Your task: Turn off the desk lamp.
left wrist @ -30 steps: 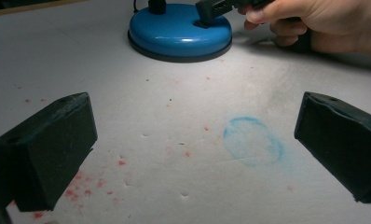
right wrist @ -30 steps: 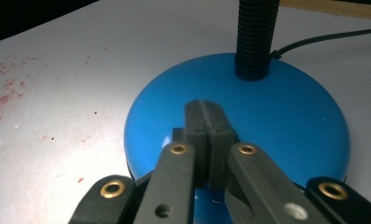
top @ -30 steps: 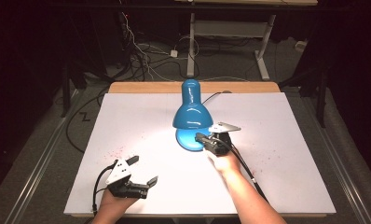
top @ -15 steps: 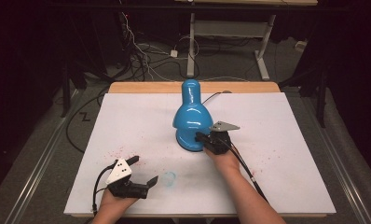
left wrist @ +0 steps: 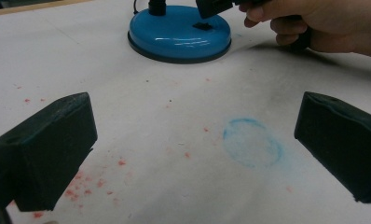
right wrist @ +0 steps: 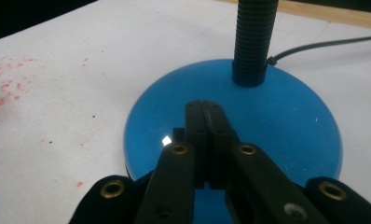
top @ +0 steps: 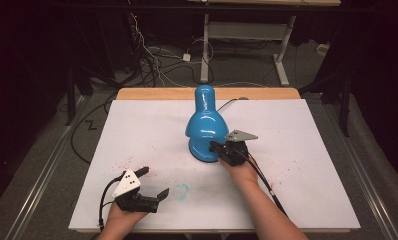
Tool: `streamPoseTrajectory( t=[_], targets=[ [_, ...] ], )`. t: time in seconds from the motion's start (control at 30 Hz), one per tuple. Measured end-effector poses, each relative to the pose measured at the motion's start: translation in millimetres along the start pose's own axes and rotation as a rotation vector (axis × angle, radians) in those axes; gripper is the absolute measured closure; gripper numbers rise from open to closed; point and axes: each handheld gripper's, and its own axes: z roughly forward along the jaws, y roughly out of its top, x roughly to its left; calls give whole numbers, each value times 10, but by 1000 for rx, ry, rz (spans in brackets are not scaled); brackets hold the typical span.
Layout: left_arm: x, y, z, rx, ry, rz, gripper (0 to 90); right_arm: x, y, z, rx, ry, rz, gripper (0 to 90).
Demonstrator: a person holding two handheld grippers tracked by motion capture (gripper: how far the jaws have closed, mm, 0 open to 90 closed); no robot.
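White table: closed right gripper (right wrist: 205,109) over lamp base (right wrist: 286,116).

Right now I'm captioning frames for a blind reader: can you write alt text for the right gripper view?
Closed black right tongs press their tips onto the round blue lamp base. A ribbed black neck rises from the base, a cable trails right, and the white table cover has red specks.

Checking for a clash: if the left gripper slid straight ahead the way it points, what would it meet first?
Probably the blue ring mark on the paper, then the lamp base beyond; the left gripper has open jaws, and depth is uncertain.
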Motion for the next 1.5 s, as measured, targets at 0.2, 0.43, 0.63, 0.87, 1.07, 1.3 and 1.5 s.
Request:
streamPoseTrajectory(
  t=[0.2,0.43,0.63,0.87,1.07,1.3,1.5],
  targets=[
    [-3,-2,2,-10,-4,-16,0,16,44,-93,-11,-4,-20,900],
    [-1,-1,2,-7,-6,-16,0,34,64,-196,-31,-3,-31,900],
    [-4,-1,7,-10,-10,-27,0,49,53,-290,-38,-1,-33,900],
    [-6,-1,10,-13,-15,-33,0,54,-14,-431,-48,-11,-46,900],
    [-9,-2,12,-18,-20,-46,0,39,-174,-574,-27,-23,-50,900],
    [-23,-6,18,-34,-26,-68,0,-6,-389,-805,-15,-34,-54,900],
    [-31,-8,19,-45,-27,-82,0,-34,-562,-1117,-23,-37,-52,900]
  ],
)
